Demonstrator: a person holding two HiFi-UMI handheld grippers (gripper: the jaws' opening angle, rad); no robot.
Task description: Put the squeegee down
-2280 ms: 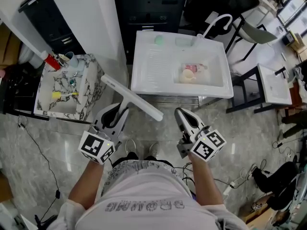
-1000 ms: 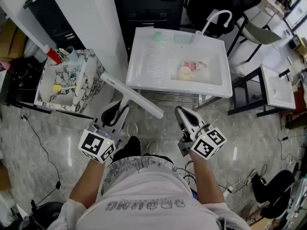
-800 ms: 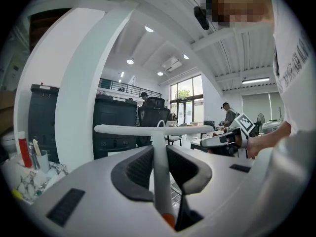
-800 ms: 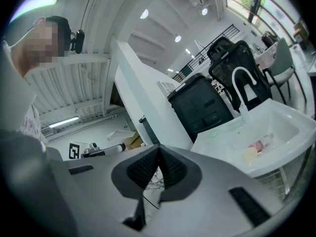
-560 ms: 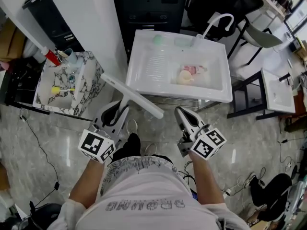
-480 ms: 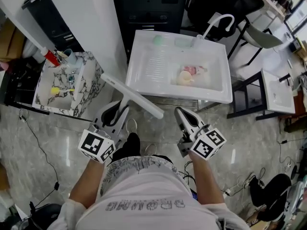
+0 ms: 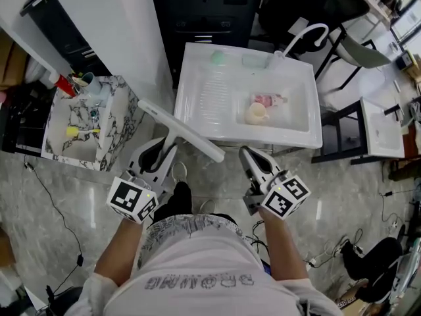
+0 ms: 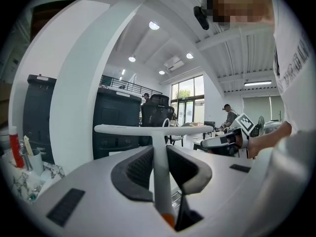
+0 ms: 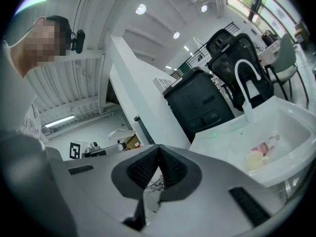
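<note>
A white squeegee [image 7: 177, 131] with a long blade and a thin handle is held level in front of me. My left gripper [image 7: 162, 151] is shut on the handle, and the blade crosses beyond the jaw tips. The left gripper view shows the handle [image 8: 159, 177] pinched between the two dark pads and the blade [image 8: 148, 129] lying across above them. To the right, my right gripper [image 7: 252, 160] is shut with nothing in it; its pads meet in the right gripper view [image 9: 157, 158]. Both grippers hang over the floor just short of the white sink [image 7: 197, 120].
The sink's basin holds a cup [image 7: 255, 113] and a pink item, with a curved white faucet [image 7: 304, 37] at the back. A marble-patterned stand [image 7: 122, 133] with toothbrushes and a red tube is at the left, beside a white pillar. Dark cabinets stand behind; chairs and cables are at the right.
Both grippers have moved forward towards the sink, which now lies a little closer below them in the head view. The hold on the squeegee is unchanged and the right jaws stay shut.
</note>
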